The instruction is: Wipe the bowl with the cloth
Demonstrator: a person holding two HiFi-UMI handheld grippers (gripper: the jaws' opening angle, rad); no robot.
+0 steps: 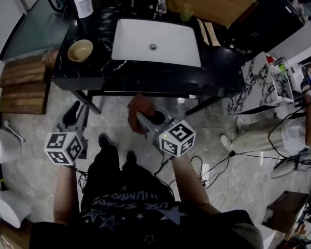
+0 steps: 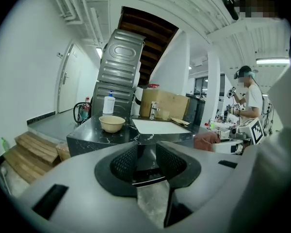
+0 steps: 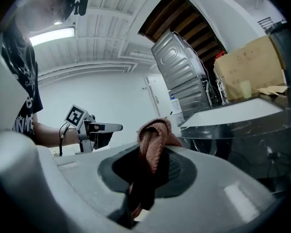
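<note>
1. Counter (image 1: 217, 71): black veined stone on a frame, across the top of the head view. It is fixed and serves as a firm bed for the work.

2. Sink basin (image 1: 140, 40): white, rectangular, sunk in the counter.

3. Left gripper (image 1: 74, 115): held low in front of the person, short of the counter. Its jaws point to 12 o'clock, toward the bowl. In the left gripper view (image 2: 146, 159) the jaws stand a little apart with only floor and counter edge in the gap, so nothing is held.

4. Right gripper (image 1: 145, 122): at 3 o'clock of the left one, also short of the counter, forearm raised and angled to about 11 o'clock. In the right gripper view (image 3: 153, 166) the jaws are pinched on the cloth.

5. Bowl (image 1: 80, 50): tan, round and upright on the counter at 9 o'clock of the basin, well apart from both grippers, with nothing touching it. It is probably rigid, smooth and fairly light, so liable to skate or tip under a wiping push. The free jaws would best take it at the rim.

6. Cloth (image 3: 153, 140): pinkish-brown and bunched, a fold bulging above the right jaws and the rest hanging below. It looks soft, light and limp, and would need pressing to the bowl wall.

7. Bottle (image 1: 83, 4): a pump type, at 12 o'clock of the bowl.
</note>
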